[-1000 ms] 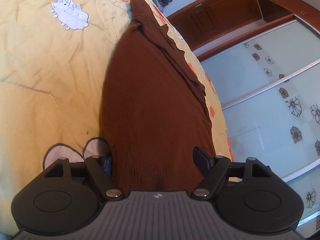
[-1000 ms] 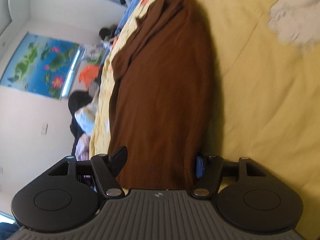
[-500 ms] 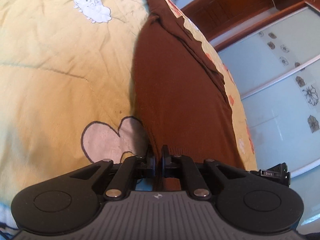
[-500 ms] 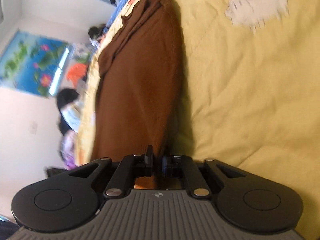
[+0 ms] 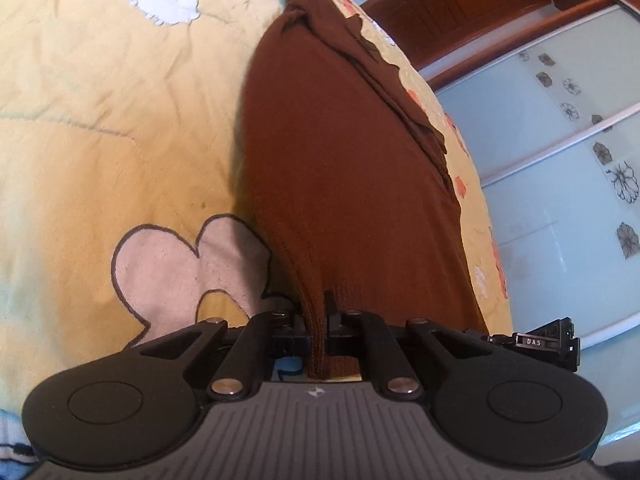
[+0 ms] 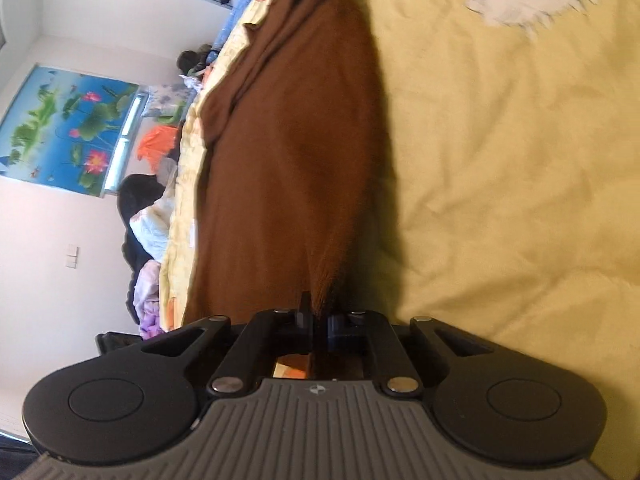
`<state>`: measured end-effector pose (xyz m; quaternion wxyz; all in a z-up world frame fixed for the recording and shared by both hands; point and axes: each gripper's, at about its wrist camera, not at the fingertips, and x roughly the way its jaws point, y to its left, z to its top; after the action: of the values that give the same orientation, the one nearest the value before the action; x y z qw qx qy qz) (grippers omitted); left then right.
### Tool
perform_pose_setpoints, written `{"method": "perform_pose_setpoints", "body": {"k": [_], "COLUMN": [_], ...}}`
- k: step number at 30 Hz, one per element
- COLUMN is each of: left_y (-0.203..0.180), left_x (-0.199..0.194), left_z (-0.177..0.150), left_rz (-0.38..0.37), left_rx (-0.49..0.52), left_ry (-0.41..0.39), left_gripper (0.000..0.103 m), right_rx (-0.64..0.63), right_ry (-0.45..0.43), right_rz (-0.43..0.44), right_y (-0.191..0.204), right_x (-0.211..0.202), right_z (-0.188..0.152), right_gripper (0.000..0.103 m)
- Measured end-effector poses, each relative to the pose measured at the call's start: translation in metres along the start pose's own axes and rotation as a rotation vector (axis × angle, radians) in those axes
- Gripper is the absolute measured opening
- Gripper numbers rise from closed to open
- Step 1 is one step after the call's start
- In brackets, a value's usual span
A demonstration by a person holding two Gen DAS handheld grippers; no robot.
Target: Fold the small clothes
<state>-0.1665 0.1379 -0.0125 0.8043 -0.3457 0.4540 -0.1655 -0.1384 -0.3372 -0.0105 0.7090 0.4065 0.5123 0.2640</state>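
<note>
Yellow quilt [image 5: 100, 140] carries a brown garment [image 5: 340, 160] toward 12 o'clock; left gripper [image 5: 318, 320] and right gripper [image 6: 318, 322] pinch its hem, far end cut off.

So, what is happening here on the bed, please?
A person is folding a brown sweater that lies stretched out on a yellow quilt, working with a hand-held tool in each hand. The left tool is shut on the ribbed hem at one corner, and the right tool is shut on the hem at the other. The pinched fabric is bunched between the fingers of each tool, while the rest of the sweater rests on the quilt. No fold across the body shows yet.
</note>
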Motion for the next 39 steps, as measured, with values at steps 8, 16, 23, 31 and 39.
{"method": "perform_pose_setpoints", "body": {"k": [8,16,23,31,39], "left_y": [-0.043,-0.074,-0.088,-0.062,-0.018], "left_x": [-0.022,0.048,0.130,0.158,0.050], "left_z": [0.063,0.212,0.313,0.350,0.257], "left_rz": [-0.192,-0.201,-0.085,0.038,0.137], "left_rx": [0.107,0.182,0.210,0.086,0.022], "left_ry": [-0.154,-0.324,-0.387,-0.333,-0.515], "left_gripper": [0.005,0.005,0.005,0.031,0.103], "right_rx": [-0.035,-0.074,-0.025,0.073,-0.083], "right_ry": [-0.131,-0.303,-0.359,-0.465,-0.480], "right_rz": [0.175,0.272,0.196,0.095,0.023], "right_y": [0.031,0.059,0.049,0.021,0.024], "right_x": [-0.014,0.023,0.078,0.110,0.050], "right_z": [0.038,0.194,0.308,0.345,0.263], "right_gripper": [0.014,0.014,0.014,0.095,0.098]}}
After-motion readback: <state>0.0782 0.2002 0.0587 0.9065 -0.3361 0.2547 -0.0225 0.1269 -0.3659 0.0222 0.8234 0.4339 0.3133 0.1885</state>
